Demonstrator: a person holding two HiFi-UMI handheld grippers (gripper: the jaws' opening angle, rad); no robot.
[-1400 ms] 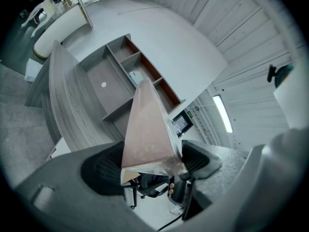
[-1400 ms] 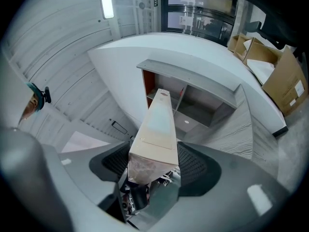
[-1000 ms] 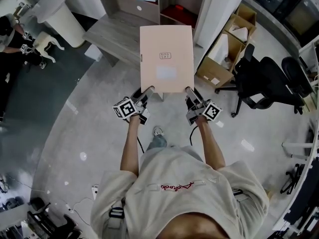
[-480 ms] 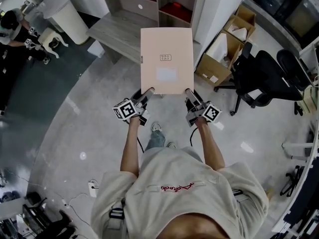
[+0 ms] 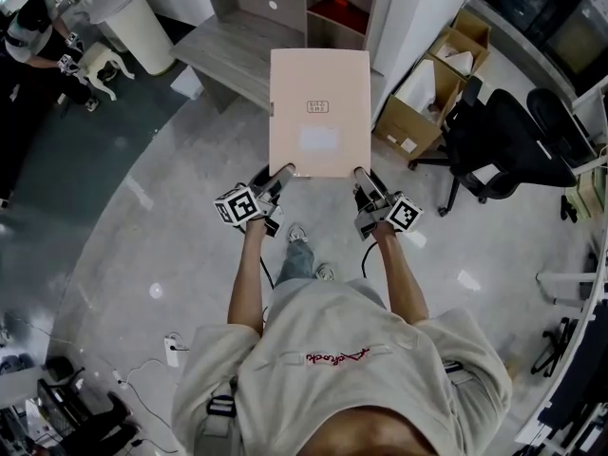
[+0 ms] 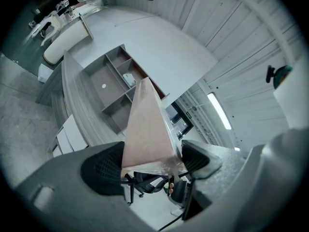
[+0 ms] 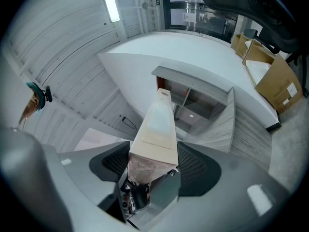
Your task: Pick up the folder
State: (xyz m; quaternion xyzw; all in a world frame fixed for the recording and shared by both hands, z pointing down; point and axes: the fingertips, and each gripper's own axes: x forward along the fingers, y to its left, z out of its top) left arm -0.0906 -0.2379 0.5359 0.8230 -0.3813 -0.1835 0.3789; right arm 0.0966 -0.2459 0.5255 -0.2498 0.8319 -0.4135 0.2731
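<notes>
The folder [image 5: 319, 112] is a thick, pale pink-beige box file with a small printed label and a white patch on top. It hangs level in the air above the floor. My left gripper [image 5: 285, 172] is shut on its near left corner, my right gripper [image 5: 361, 173] on its near right corner. In the left gripper view the folder [image 6: 145, 129] runs away from me between the two dark pads. In the right gripper view the folder [image 7: 157, 124] sits the same way, with a clear plastic-wrapped end between the pads.
A grey desk with open shelf compartments [image 5: 249, 41] stands ahead. Open cardboard boxes [image 5: 418, 98] lie at its right, a black office chair [image 5: 499, 145] beyond them. A white round bin [image 5: 128, 12] and a person [image 5: 38, 31] are at far left. Cables trail on the floor [image 5: 142, 373].
The desk, bin and floor have slid down and toward me in the head view as both grippers carry the folder forward. The grip on both corners is unchanged.
</notes>
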